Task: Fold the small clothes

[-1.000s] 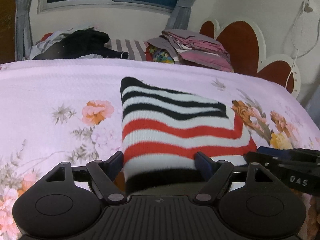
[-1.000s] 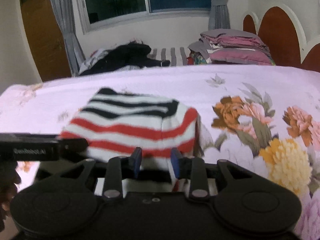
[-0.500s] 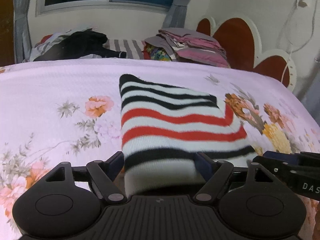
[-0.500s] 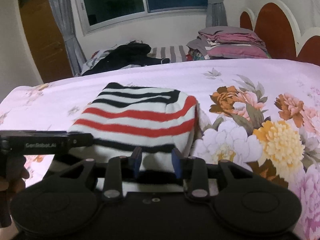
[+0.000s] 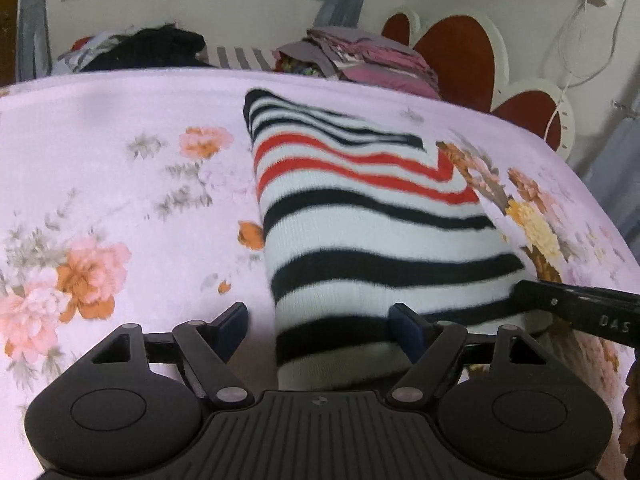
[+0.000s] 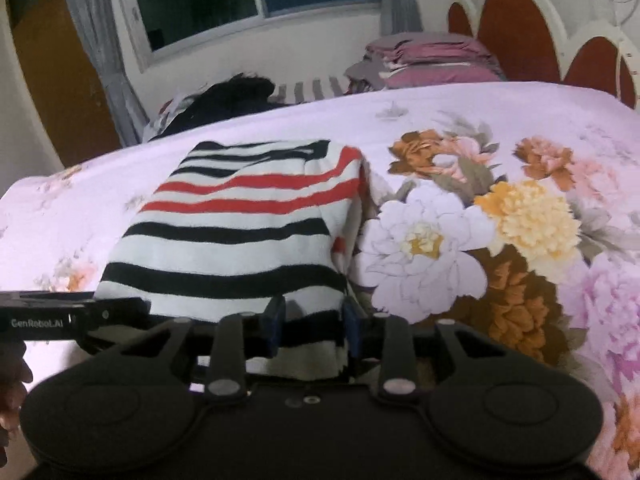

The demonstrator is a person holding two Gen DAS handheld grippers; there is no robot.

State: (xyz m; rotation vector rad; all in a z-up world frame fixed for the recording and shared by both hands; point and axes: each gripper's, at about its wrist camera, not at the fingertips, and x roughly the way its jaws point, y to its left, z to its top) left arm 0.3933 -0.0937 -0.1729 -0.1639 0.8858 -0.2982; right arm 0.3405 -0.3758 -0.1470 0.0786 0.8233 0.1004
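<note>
A white knit garment (image 5: pixel 360 208) with black and red stripes lies on the pink floral bedsheet (image 5: pixel 120 152), its near end raised toward both cameras. My left gripper (image 5: pixel 320 324) stands wide open around that end. The right pad (image 5: pixel 404 328) touches the fabric, while sheet shows between the left pad (image 5: pixel 236 318) and the cloth. In the right wrist view the garment (image 6: pixel 240 240) runs into my right gripper (image 6: pixel 314 322), whose jaws are closing with a black-striped band pinched between the blue pads. Each tool's black side bar shows in the other view (image 5: pixel 576 308) (image 6: pixel 60 318).
Beyond the bed's far edge lie a heap of dark clothes (image 5: pixel 160 48) and a stack of folded pink and grey cloth (image 5: pixel 368 56). A red and white headboard (image 5: pixel 460 56) stands at the right, a brown door (image 6: pixel 52 80) at the left. A hand (image 6: pixel 10 376) holds the left tool.
Both grippers have drawn back toward the near side, and more stripes stretch out toward the cameras. The left pad now stands apart from the cloth. The right jaws have narrowed.
</note>
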